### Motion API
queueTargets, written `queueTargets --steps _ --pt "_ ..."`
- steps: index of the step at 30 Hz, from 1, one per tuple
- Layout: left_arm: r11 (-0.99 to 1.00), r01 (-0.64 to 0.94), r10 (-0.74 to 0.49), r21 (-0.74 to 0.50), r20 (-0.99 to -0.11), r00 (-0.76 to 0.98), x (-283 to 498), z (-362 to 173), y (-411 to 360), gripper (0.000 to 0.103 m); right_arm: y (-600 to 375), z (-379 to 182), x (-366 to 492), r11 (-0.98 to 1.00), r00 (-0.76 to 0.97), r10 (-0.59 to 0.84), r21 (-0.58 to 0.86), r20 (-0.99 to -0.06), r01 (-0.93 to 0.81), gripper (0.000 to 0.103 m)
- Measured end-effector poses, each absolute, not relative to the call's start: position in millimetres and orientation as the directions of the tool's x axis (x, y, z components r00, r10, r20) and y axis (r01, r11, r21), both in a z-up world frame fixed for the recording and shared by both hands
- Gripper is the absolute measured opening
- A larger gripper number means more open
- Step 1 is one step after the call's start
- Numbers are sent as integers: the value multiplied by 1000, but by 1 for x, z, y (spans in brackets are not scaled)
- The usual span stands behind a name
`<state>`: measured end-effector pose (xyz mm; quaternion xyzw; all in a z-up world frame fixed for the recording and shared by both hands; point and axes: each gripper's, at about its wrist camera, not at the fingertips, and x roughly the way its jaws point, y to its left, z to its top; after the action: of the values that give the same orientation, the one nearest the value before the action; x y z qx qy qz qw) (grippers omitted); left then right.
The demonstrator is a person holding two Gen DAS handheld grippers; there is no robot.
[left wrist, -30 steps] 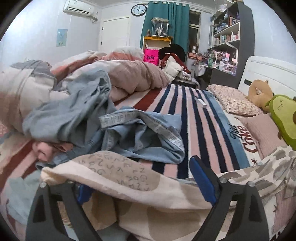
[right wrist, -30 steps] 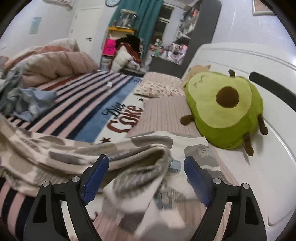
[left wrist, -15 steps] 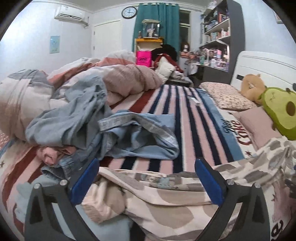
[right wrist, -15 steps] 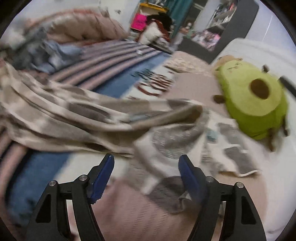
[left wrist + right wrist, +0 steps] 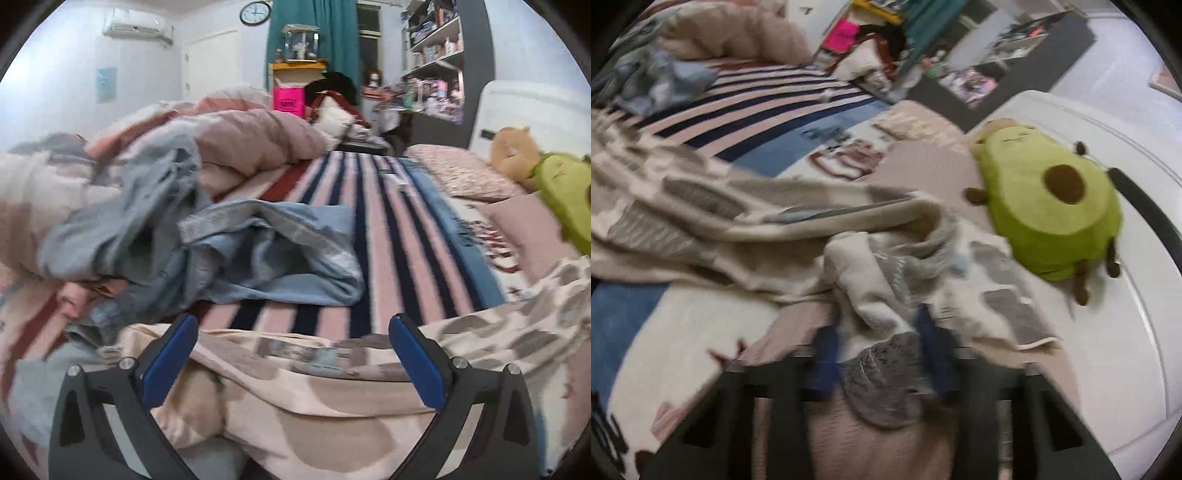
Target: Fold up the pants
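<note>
The cream pants with grey-brown patches (image 5: 314,391) lie stretched across the striped bed. In the left wrist view they run under and between my open left gripper (image 5: 291,354), whose blue fingers (image 5: 168,356) stand wide apart over the fabric. In the right wrist view the pants (image 5: 738,221) bunch toward the pillow end. My right gripper (image 5: 877,350) has its blue fingers close together on a bunched fold of the pants; the view is blurred.
Crumpled blue jeans (image 5: 258,254) and a pink duvet (image 5: 258,140) lie at the far left of the striped blanket (image 5: 388,236). A green avocado plush (image 5: 1056,214) rests against the white headboard (image 5: 1108,129). Pillows (image 5: 465,173) sit at the right.
My right gripper has closed from wide open onto a bunch of the pants. My left gripper stays open and has shifted a little over the fabric.
</note>
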<state>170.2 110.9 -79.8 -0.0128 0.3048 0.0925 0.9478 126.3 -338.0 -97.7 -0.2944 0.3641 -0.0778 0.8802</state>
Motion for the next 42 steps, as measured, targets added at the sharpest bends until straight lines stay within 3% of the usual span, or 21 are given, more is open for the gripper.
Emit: queueTargets --steps 9,13,19,21,22,25,26,29,30,32,33,36,40,42 --pt "977 -200 203 73 -598 775 178 -94 106 102 -395 -26 168 946 749 -226 -323 -622 17 8" --pt "980 -186 192 75 -608 771 182 -100 102 102 -419 -20 199 977 697 -167 -212 -698 22 8" --pt "982 -174 184 77 -629 755 190 -113 96 102 -428 -24 214 918 716 -325 -386 -617 84 9" --pt "984 -158 171 79 -640 749 193 -117 93 102 -446 -24 221 965 680 -229 -253 -697 66 34" --pt "985 -151 168 83 -642 748 193 -119 91 102 -460 -25 224 987 651 -151 -150 -744 58 56" --pt "986 -144 165 86 -647 745 195 -122 87 102 -486 -26 222 999 640 -36 -1 -767 54 54" --pt "986 -145 165 84 -648 744 195 -123 87 102 -492 -25 219 997 642 -59 -10 -765 80 52" --pt "987 -138 160 85 -648 744 195 -123 84 102 -494 -22 209 947 664 -321 -247 -675 206 50" --pt "987 -132 157 87 -648 745 195 -122 83 102 -495 -18 206 952 680 -306 -233 -666 200 50" --pt "987 -129 160 95 -645 748 194 -122 82 102 -515 -9 202 973 687 -199 -58 -699 222 48" --pt "987 -130 162 98 -642 750 194 -121 81 102 -519 -6 200 965 687 -221 -55 -693 255 48" --pt "987 -135 158 86 -642 750 194 -120 82 102 -504 0 191 927 694 -375 -243 -615 285 50" --pt "988 -128 156 89 -641 752 192 -120 81 102 -483 4 179 981 747 -193 -102 -636 167 53" --pt "989 -120 145 82 -640 755 191 -119 80 102 -464 1 181 990 757 -139 -104 -638 95 62"
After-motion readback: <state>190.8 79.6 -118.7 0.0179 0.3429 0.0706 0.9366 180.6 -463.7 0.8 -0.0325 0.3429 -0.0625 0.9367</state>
